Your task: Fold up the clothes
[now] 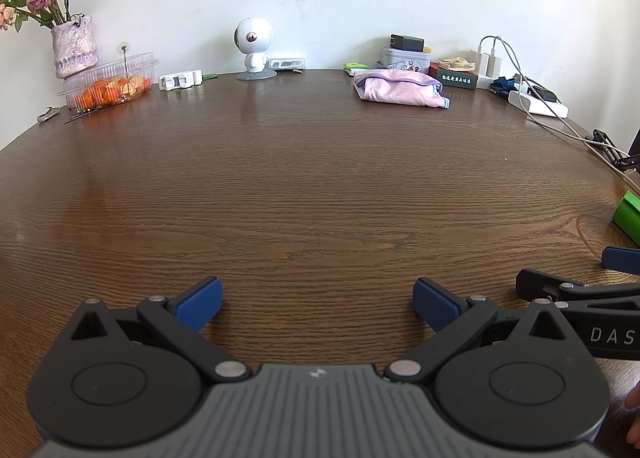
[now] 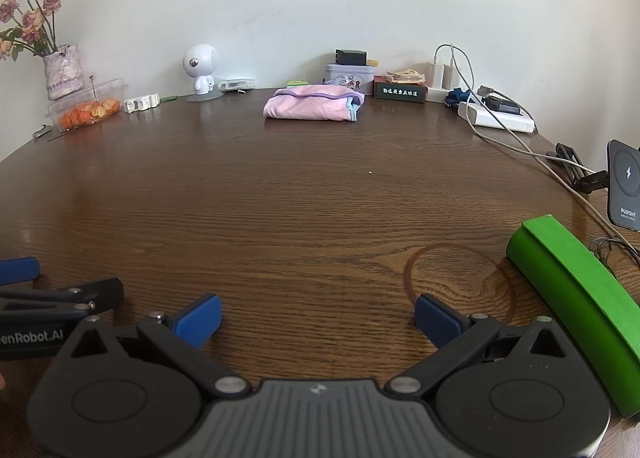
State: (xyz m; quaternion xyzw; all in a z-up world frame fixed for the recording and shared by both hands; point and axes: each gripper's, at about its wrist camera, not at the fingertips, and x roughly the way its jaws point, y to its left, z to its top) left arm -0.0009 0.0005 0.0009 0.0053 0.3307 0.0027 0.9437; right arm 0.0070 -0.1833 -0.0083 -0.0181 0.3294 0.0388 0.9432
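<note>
A pink garment (image 1: 398,91) with purple trim lies folded in a neat stack at the far side of the brown wooden table (image 1: 304,185); in the right wrist view the pink garment (image 2: 314,107) sits far centre. My left gripper (image 1: 318,304) hovers low over the near table, jaws wide open, nothing between the blue pads. My right gripper (image 2: 318,318) is beside it, also wide open and empty. Each gripper shows at the edge of the other's view. Both are far from the garment.
Along the wall stand a vase of dried roses (image 1: 74,45), a clear box of orange fruit (image 1: 108,83), a white robot figure (image 1: 253,43), a tin (image 2: 346,75), chargers and cables (image 2: 496,113). A green case (image 2: 576,306) and a phone stand (image 2: 626,185) sit near right.
</note>
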